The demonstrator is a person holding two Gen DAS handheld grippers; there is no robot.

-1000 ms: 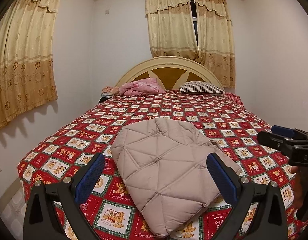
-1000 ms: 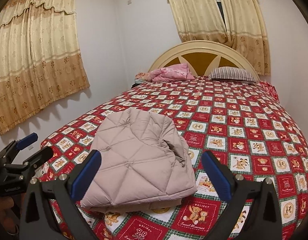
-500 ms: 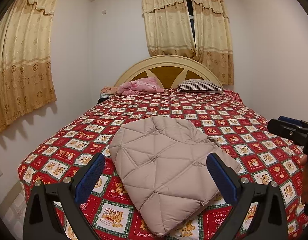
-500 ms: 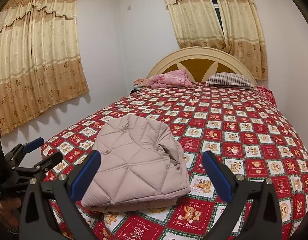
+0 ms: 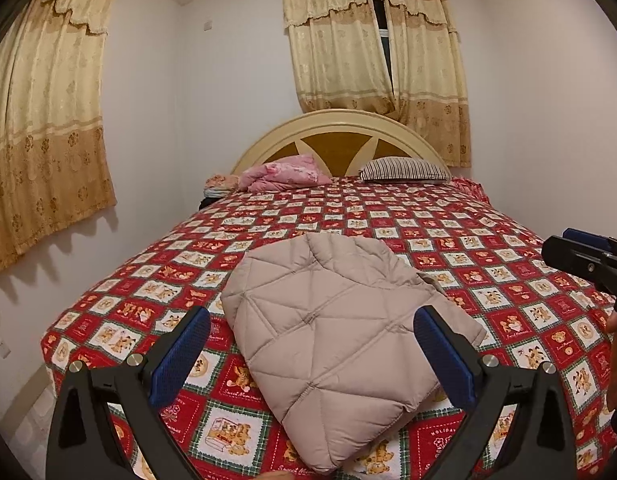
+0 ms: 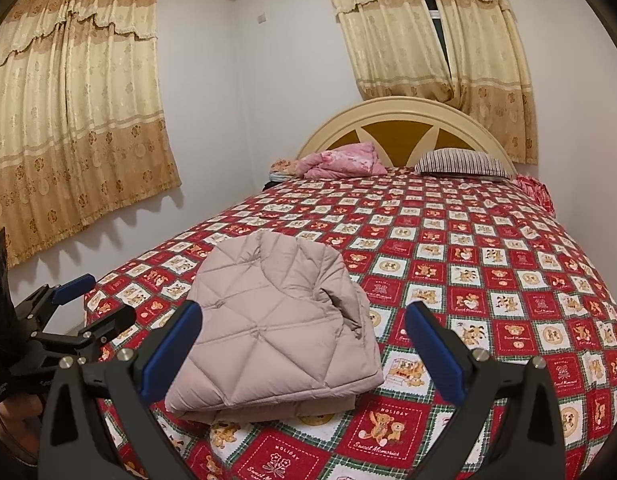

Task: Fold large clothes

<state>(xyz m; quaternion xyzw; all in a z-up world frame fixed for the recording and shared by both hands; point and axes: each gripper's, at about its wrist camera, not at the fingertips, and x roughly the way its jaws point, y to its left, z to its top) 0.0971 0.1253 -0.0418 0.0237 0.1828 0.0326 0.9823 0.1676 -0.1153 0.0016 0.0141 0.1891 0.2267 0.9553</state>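
A beige quilted puffer jacket (image 5: pixel 332 340) lies folded into a compact bundle near the foot of the bed; it also shows in the right wrist view (image 6: pixel 276 332). My left gripper (image 5: pixel 312 360) is open and empty, held back above the near edge of the bed, not touching the jacket. My right gripper (image 6: pixel 300 354) is open and empty, also held back from the jacket. The right gripper shows at the right edge of the left wrist view (image 5: pixel 584 254); the left gripper shows at the left edge of the right wrist view (image 6: pixel 80 304).
The bed has a red checked teddy-bear cover (image 5: pixel 388 220). A pink bundle (image 5: pixel 284 172) and a striped pillow (image 5: pixel 404 170) lie by the cream headboard (image 5: pixel 340 120). Curtains (image 5: pixel 44 120) hang on the left wall and behind the bed.
Both grippers have drawn back and tilted slightly upward; the jacket sits lower and farther in both views. The jacket has not moved on the bed.
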